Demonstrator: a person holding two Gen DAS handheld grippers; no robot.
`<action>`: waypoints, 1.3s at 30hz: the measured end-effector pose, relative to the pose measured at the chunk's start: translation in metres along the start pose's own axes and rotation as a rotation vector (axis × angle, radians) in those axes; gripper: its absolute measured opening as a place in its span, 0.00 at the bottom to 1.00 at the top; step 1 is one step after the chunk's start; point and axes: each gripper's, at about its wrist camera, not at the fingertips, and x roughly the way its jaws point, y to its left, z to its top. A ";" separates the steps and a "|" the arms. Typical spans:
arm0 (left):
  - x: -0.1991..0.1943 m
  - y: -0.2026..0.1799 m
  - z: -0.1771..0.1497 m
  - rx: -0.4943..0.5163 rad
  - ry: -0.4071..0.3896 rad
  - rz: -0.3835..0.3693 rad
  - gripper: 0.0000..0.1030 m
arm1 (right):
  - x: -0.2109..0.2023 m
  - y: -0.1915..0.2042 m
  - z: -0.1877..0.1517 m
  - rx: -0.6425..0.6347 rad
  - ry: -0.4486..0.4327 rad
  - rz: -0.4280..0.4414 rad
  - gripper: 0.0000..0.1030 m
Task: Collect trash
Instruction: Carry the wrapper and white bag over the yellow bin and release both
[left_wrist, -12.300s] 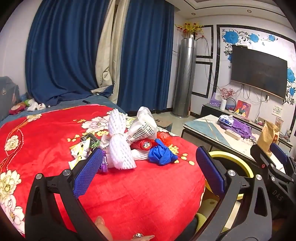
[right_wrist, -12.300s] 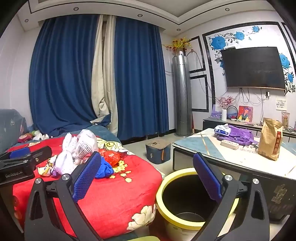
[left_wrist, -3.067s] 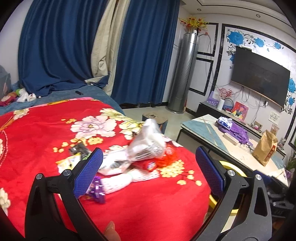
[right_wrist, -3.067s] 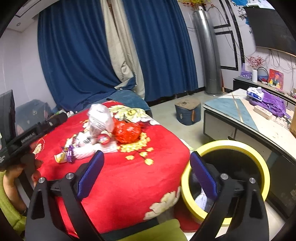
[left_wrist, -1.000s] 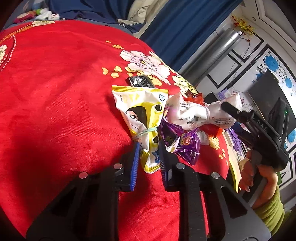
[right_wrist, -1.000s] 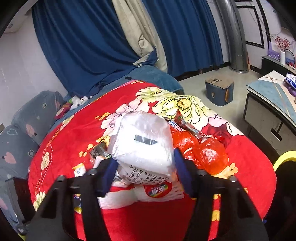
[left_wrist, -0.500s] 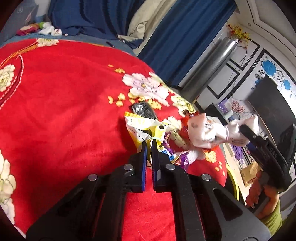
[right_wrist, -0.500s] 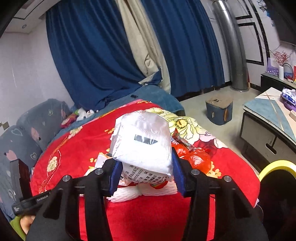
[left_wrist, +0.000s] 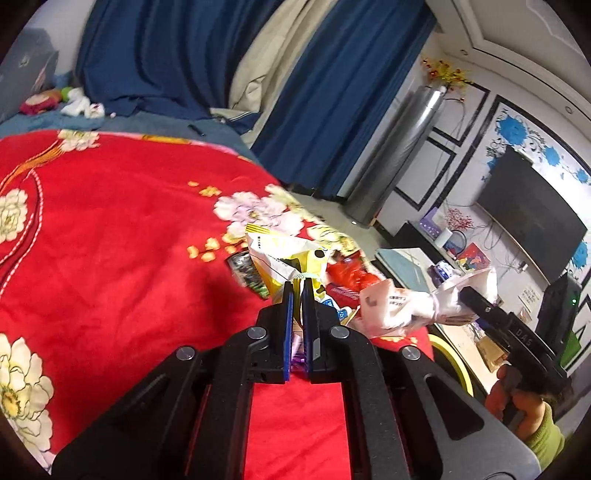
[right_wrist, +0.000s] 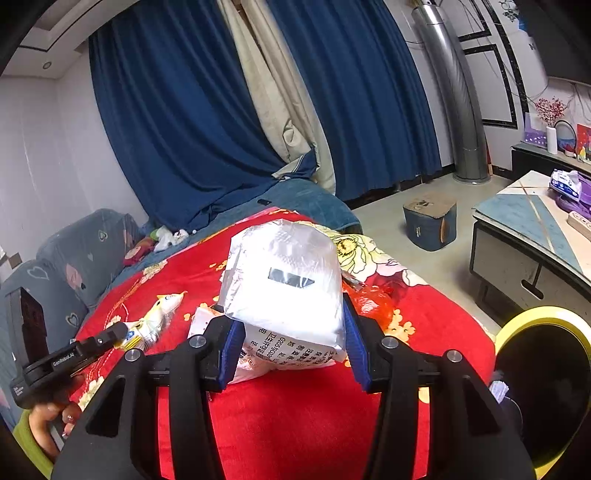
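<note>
My left gripper (left_wrist: 297, 286) is shut on a yellow-and-white snack wrapper (left_wrist: 284, 254) and holds it above the red blanket (left_wrist: 110, 240); it also shows in the right wrist view (right_wrist: 155, 321). My right gripper (right_wrist: 291, 325) is shut on a white plastic package (right_wrist: 284, 280), lifted off the blanket (right_wrist: 295, 417); it also shows in the left wrist view (left_wrist: 410, 306). A red plastic bag (left_wrist: 347, 273) and a dark wrapper (left_wrist: 245, 271) lie on the blanket. The yellow-rimmed bin (right_wrist: 543, 373) stands at the right.
A low table (right_wrist: 539, 236) with purple items stands right of the bin. A small blue box (right_wrist: 428, 221) sits on the floor. Blue curtains (right_wrist: 184, 129) hang behind. A grey sofa (right_wrist: 62, 266) is at the left. A TV (left_wrist: 532, 210) hangs on the wall.
Both grippers have risen, carrying their items higher above the blanket. The left gripper's wrapper has come away from the pile.
</note>
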 end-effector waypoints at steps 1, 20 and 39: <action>0.000 -0.003 0.000 0.006 -0.001 -0.005 0.01 | -0.003 -0.002 0.000 0.001 -0.006 -0.002 0.45; 0.023 -0.097 -0.016 0.175 0.018 -0.138 0.01 | -0.056 -0.055 0.008 0.056 -0.099 -0.098 0.45; 0.061 -0.164 -0.044 0.261 0.073 -0.259 0.01 | -0.101 -0.118 -0.001 0.124 -0.138 -0.244 0.45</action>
